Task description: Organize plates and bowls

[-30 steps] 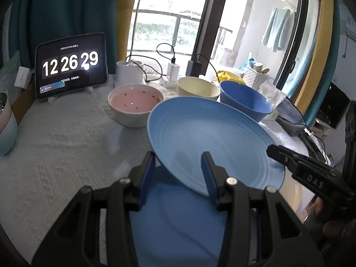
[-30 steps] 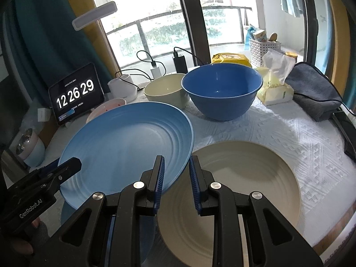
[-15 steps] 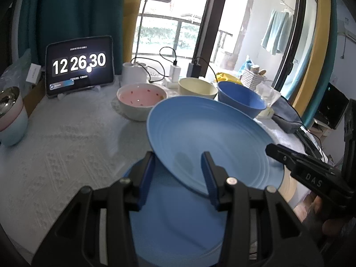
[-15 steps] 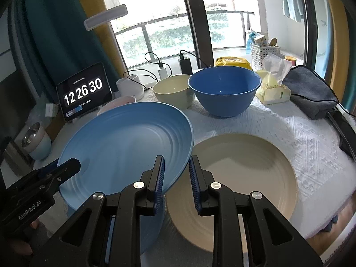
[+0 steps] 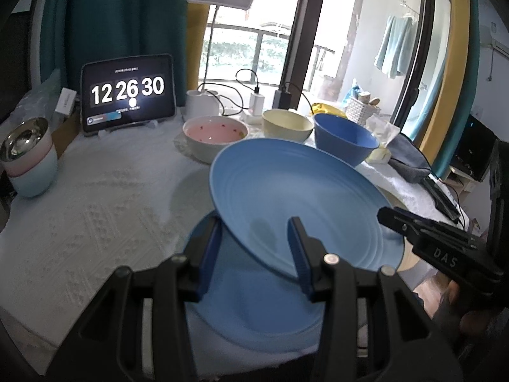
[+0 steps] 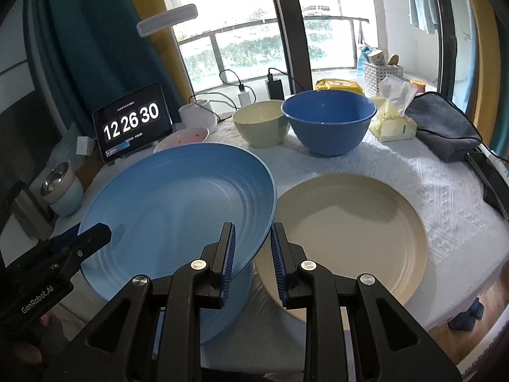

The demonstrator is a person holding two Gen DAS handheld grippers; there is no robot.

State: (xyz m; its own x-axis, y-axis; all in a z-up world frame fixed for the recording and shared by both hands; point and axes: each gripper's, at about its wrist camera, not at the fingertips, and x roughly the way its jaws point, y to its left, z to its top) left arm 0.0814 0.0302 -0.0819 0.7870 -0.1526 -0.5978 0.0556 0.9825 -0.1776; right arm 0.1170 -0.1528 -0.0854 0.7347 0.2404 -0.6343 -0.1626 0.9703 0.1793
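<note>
Strong daylight enters through the window behind the table, overexposing the panes and leaving the curtain dark, with soft shadows on the cloth, heavy fisheye bending and black vignetting at the edges, and slight softness throughout.

The raised light-blue ridged plate covered most of a second blue plate lying under it, so only its near part showed. It also hid most of the pink speckled bowl in the right wrist view, and nearly all of the cream plate in the left one. Small text on the black clock tablet was too tiny to read.
</note>
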